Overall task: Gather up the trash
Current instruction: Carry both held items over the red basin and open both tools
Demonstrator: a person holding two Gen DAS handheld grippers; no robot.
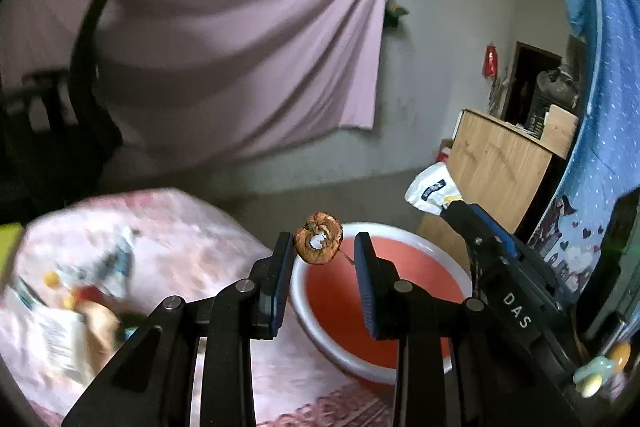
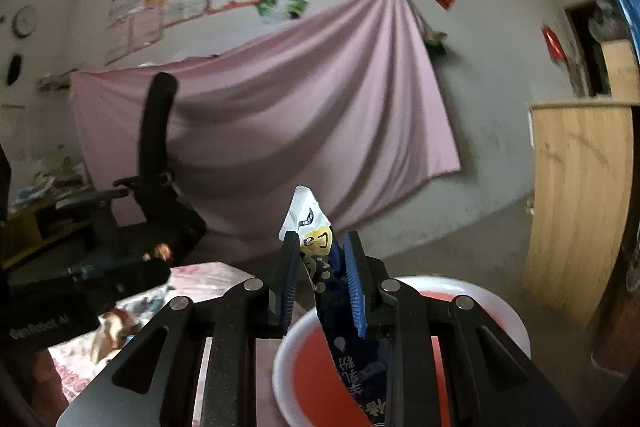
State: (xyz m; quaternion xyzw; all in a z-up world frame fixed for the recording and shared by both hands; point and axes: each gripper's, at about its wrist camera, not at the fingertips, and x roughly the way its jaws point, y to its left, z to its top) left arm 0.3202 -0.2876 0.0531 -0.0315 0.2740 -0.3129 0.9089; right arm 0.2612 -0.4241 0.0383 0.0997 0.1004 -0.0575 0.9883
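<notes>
While above red basin (image 1: 384, 307) | step: dropping trash | left gripper (image 1: 322, 247) jaws apart, apple core (image 1: 319, 243) between tips, apparently loose | right gripper (image 2: 320, 259) clamped on snack wrapper (image 2: 316, 251), basin just below | next: open right over basin

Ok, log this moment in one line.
left gripper: open, apple core between fingers | right gripper: shut on wrapper | both over basin

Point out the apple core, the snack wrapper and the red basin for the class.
apple core (image 1: 319, 238): left wrist view, on its browned flesh.
snack wrapper (image 2: 316, 243): right wrist view, on its yellow patch.
red basin (image 1: 384, 291): left wrist view, on its bare inner floor.
</notes>
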